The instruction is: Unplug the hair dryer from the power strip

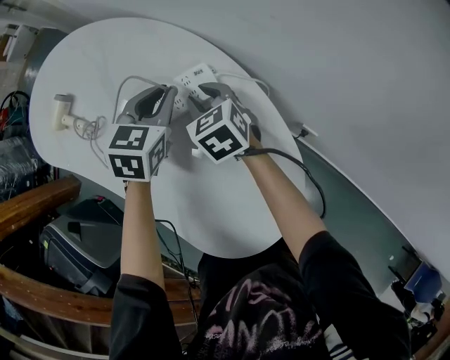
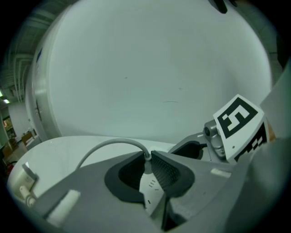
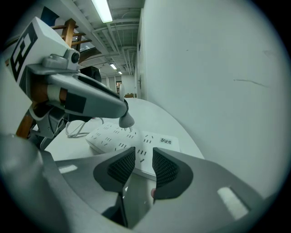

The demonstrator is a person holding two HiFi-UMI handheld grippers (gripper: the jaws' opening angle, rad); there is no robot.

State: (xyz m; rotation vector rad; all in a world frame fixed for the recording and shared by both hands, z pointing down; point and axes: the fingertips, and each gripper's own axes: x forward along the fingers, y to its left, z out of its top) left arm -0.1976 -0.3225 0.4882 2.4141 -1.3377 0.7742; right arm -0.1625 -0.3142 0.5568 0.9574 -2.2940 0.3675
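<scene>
Although the left gripper was clamped on the plug, its prongs appeared barely clear of the power strip; a dip could reseat them. The right gripper, narrowly parted and empty, sat over the strip's near end. The hair dryer lay well apart, so a taut cable might drag it.

Before us a white oval table beside a plain pale wall, curved wooden rails and a dark equipment case below its left edge, above us strip lights along a ceiling of exposed pipes
</scene>
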